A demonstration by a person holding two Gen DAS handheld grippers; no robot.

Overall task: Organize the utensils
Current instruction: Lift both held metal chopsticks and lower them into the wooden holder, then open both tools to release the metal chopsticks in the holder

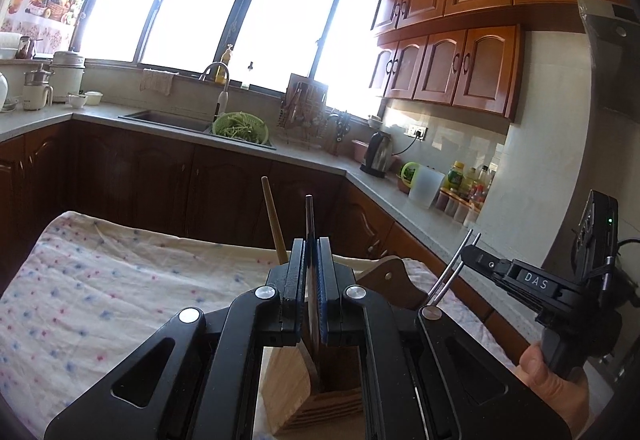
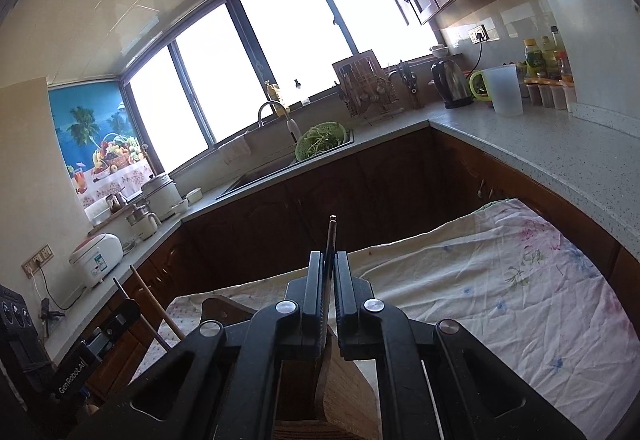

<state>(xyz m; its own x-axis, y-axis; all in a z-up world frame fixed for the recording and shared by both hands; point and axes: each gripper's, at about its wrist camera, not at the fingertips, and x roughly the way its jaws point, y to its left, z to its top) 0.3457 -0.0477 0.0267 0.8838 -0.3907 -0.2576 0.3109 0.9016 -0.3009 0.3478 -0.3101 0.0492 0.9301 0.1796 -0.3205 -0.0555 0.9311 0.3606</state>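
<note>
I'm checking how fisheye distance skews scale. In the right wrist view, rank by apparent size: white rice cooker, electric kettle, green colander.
1. White rice cooker
2. Green colander and electric kettle look alike, so I won't rank them.

Wooden holder (image 1: 316, 392) directly under tongs (image 1: 311, 272)

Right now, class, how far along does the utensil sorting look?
Done: a wooden stick already stands by the wooden holder. In hand: the left gripper is shut on a dark utensil above the holder; the right gripper is shut on thin metal chopsticks. Left: lowering both into the holder.
</note>
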